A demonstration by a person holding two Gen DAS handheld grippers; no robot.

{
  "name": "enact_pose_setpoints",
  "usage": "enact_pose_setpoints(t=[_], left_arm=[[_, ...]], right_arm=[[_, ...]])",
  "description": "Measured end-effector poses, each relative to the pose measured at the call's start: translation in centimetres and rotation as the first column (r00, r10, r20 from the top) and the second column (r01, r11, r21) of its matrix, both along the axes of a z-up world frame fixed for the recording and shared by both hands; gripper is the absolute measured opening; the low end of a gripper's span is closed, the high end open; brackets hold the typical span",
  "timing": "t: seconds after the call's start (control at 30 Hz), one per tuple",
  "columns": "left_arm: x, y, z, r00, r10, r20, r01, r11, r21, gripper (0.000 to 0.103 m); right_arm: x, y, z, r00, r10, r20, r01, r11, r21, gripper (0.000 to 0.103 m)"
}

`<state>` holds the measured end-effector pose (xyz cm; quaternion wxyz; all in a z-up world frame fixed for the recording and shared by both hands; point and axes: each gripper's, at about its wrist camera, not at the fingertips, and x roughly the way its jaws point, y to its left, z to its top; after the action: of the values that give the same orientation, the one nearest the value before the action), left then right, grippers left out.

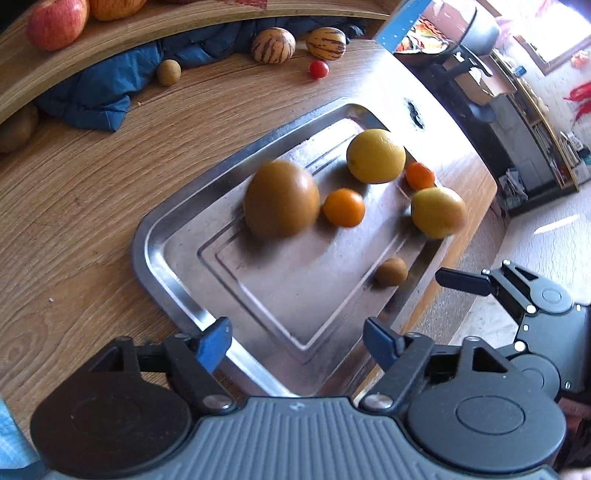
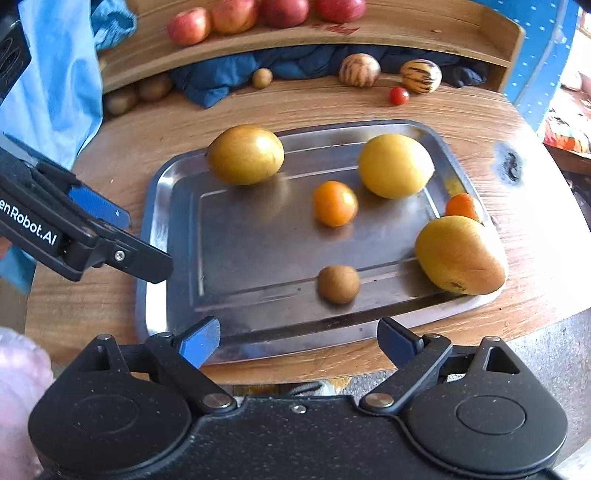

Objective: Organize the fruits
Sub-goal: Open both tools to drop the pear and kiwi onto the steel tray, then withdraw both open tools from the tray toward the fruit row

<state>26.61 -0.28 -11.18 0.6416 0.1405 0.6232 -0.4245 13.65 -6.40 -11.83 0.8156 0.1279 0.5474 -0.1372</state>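
A steel tray [image 1: 173, 236] [image 2: 255, 254] lies on the round wooden table. On it sit a large brownish-yellow fruit [image 1: 281, 199] [image 2: 245, 155], a yellow citrus [image 1: 375, 156] [image 2: 395, 166], an orange [image 1: 344, 206] [image 2: 335, 203], a smaller orange [image 1: 420, 175] [image 2: 463, 206], a yellow pear-shaped fruit [image 1: 438, 212] [image 2: 460, 254] on the tray's rim, and a small brown fruit [image 1: 391, 271] [image 2: 338, 284]. My left gripper [image 1: 297, 343] [image 2: 147, 245] hangs open over the tray's near corner, holding nothing. My right gripper [image 2: 299, 338] is open above the near rim, empty; one of its fingers [image 1: 461, 282] shows in the left wrist view.
Behind the tray lie two striped fruits [image 2: 359, 70], a cherry tomato [image 2: 399, 95], a small brown fruit [image 2: 262, 78] and a crumpled blue cloth [image 2: 221, 81]. A raised wooden shelf [image 2: 406, 33] carries several apples [image 2: 189, 26]. The table edge [image 2: 535, 295] drops off on the right.
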Motion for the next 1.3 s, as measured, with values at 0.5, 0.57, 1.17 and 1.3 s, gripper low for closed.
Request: enact_pose_setpoints(t=[0.5,0.57,1.17,1.3], left_arm=[[1.6,4.2,-0.2,0.996,-0.005,0.084,-0.008,0.987,0.158,0.099],[2.1,4.7,-0.3,0.996,0.016,0.085,-0.03,0.985,0.168,0.099],[7.6,4.1,0.5,0.943,0.302,0.14,-0.307,0.952,0.016,0.102],[8.3,3.3,1.0,0.903,0.366,0.227,-0.358,0.931,-0.076,0.102]], right_arm=[[2.7,0.5,0.6,0.987,0.146,-0.06,-0.148,0.988,-0.039,0.1],[3.2,0.3,0.7,0.985,0.16,-0.059,-0.163,0.986,-0.041,0.101],[7.6,-5.9,2.5,0.983,0.167,0.073,-0.165,0.986,-0.028,0.102],[8.4,-7.6,2.8,0.983,0.114,0.146,-0.109,0.993,-0.04,0.102]])
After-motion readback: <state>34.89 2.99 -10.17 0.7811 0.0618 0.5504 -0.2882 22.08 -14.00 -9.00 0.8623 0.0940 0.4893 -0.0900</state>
